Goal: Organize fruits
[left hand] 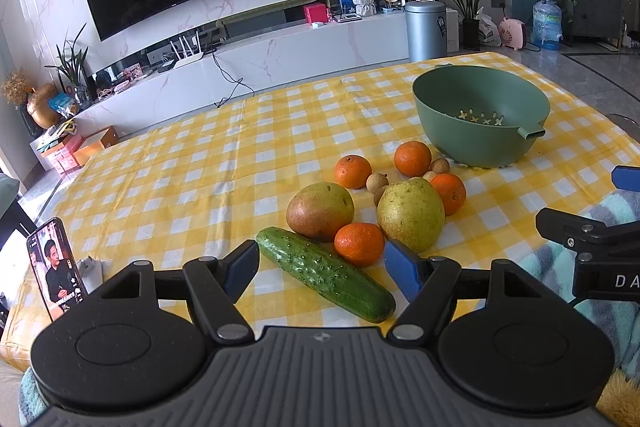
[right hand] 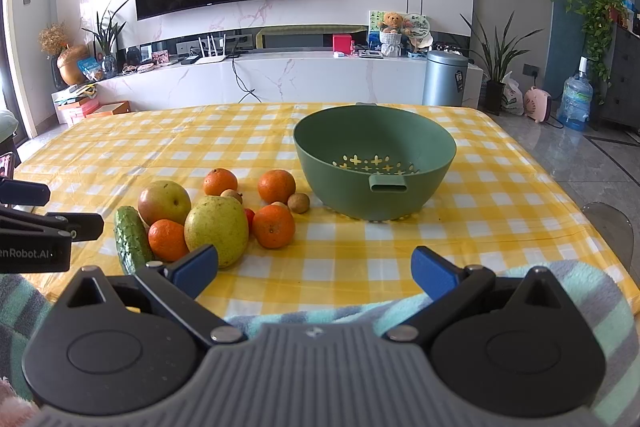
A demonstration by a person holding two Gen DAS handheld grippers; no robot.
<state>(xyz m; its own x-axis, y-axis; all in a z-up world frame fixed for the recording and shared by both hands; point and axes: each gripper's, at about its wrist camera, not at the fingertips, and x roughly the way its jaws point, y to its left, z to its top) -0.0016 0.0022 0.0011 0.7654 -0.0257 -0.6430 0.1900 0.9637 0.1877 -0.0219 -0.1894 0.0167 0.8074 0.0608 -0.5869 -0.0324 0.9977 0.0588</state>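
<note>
Fruits lie in a loose cluster on a table covered by a yellow and white checked cloth [right hand: 360,267], just left of a green colander bowl [right hand: 440,163] that stands upright with cross-shaped holes in its base and holds nothing visible. In the cluster, a cucumber [left hand: 324,273] lies at the near left, a reddish-green pear [left hand: 320,211] sits just behind it, and a larger yellow-green pear [left hand: 410,213] sits to its right. Four oranges surround them: a near orange [left hand: 359,243] touches both pears, and another orange [left hand: 413,158] lies nearest the bowl. Several small brown round fruits, possibly longans [left hand: 377,183], are tucked between the oranges. The left gripper [left hand: 322,273] hovers low over the cucumber with its blue-padded jaws spread wide on either side of it, gripping nothing. The right gripper [right hand: 314,269] hangs over bare cloth in front of the bowl, its jaws also spread wide and empty. A phone [left hand: 56,267] with a lit screen stands at the table's left edge.
</note>
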